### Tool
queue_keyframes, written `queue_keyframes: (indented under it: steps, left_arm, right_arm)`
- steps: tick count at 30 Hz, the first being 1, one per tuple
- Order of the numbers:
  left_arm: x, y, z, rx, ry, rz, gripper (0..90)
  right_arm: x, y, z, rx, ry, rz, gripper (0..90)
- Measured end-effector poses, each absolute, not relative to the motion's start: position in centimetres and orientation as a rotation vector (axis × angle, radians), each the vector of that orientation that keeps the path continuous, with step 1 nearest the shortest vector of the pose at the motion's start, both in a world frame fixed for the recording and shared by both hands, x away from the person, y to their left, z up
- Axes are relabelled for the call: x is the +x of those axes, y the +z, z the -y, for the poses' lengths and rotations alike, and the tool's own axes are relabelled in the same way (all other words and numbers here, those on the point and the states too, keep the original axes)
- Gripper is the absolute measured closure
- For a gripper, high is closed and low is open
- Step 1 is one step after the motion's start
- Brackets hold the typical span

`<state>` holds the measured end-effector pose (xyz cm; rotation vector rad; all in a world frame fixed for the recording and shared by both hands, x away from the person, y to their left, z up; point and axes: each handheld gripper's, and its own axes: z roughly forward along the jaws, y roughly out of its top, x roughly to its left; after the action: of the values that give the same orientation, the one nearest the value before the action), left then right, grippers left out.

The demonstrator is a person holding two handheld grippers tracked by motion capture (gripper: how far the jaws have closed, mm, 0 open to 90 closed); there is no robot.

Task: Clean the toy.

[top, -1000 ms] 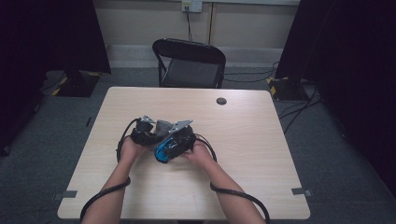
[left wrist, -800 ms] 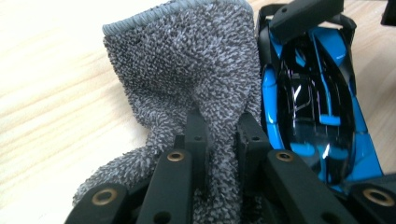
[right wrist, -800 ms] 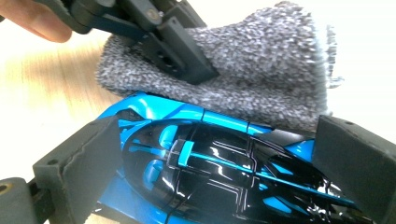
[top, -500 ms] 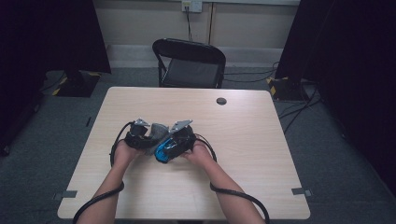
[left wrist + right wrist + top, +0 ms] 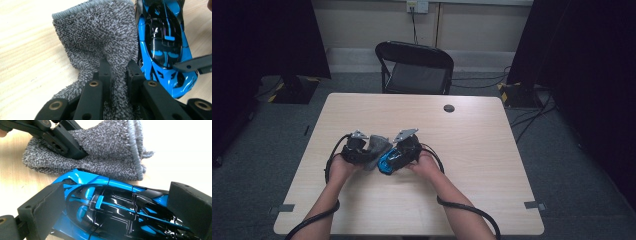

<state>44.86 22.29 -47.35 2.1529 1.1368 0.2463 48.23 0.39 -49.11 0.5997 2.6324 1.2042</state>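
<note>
- High view: two hands meet near the middle of the tabletop. The left hand-held gripper and the right hand-held gripper stand close together, each with a black cable trailing back along the forearm.
- High view: a grey cloth sits between the two, and a blue toy car lies just beside it on the right gripper's side. A black folding chair stands beyond the far edge, and a small dark round disc is set in the tabletop near that edge.
- Left gripper view: the left hand-held gripper has its jaws nearly closed, pinching a fold of the grey cloth. The cloth spreads out ahead of the jaws over the wood, its hemmed edge farthest away. The blue toy car touches the cloth's side.
- Right gripper view: the right hand-held gripper has its jaws set wide, pads against the two ends of the blue toy car, clamping it. The grey cloth lies just behind the car, gripped by the other gripper's black jaws.
</note>
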Motion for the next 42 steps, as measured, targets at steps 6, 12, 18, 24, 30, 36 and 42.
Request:
queue_keyframes:
  steps: [6,12,18,24,30,36,42]
  left_arm:
    - [44.3,-47.3,-22.5,2.151,0.242,-1.149,77.9]
    - [43.7,-47.3,-22.8,2.145,0.236,-1.156,77.9]
    - [42.9,-47.3,-23.2,2.144,0.227,-1.156,77.9]
    - [41.9,-47.3,-23.4,2.134,0.219,-1.165,77.9]
    - [41.1,-47.3,-23.5,2.137,0.198,-1.154,77.9]
    - [40.4,-47.3,-23.6,2.133,0.178,-1.145,77.9]
    - [39.8,-47.2,-23.8,2.143,0.178,-1.134,77.8]
  right_arm:
    - [48.2,-49.1,-0.4,0.602,1.201,-2.634,1.6]
    - [48.2,-49.0,-0.5,0.601,1.195,-2.637,1.6]
    - [48.2,-49.0,-0.5,0.603,1.189,-2.640,1.6]
    - [48.2,-49.0,-0.5,0.605,1.189,-2.639,1.6]
    - [48.2,-49.0,-0.5,0.607,1.187,-2.639,1.6]
    - [48.2,-49.0,-0.5,0.608,1.188,-2.638,1.6]
    - [48.2,-49.0,-0.5,0.610,1.190,-2.636,1.5]
